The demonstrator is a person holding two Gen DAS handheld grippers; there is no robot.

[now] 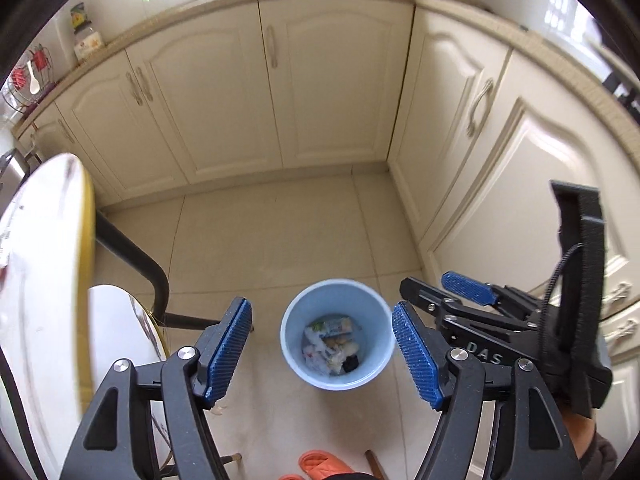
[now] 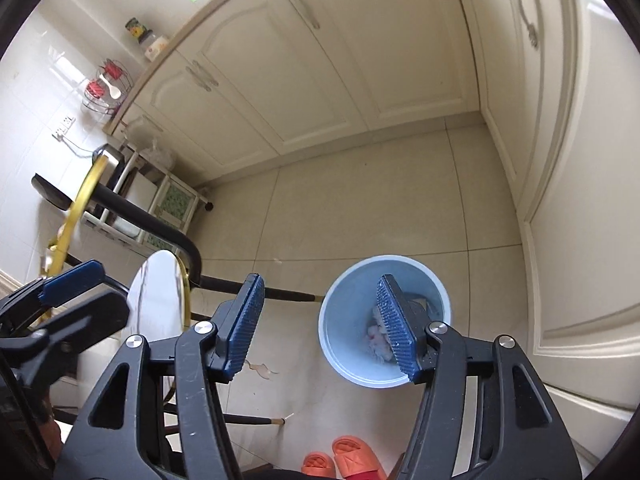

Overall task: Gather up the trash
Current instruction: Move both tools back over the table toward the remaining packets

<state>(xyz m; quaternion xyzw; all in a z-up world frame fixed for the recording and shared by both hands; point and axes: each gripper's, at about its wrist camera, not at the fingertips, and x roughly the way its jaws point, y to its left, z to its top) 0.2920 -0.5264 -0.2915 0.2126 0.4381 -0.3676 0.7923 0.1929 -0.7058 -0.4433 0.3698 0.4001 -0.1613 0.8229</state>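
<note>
Hovering both tongs above round pale-blue plastic bin (image 1: 335, 334) on floor tiles, so drops fall inside. Your left tongs (image 1: 322, 354) gape wide, empty; right tongs (image 2: 320, 326) likewise. Crumpled wrappers (image 1: 330, 344) lie at bin bottom.

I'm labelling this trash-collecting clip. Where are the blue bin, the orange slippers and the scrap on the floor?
blue bin (image 1: 289, 334): left wrist view, left inner wall.
orange slippers (image 2: 352, 454): right wrist view, top of the right-hand slipper.
scrap (image 2: 262, 370): right wrist view, middle of the pale piece on the tiles.
</note>
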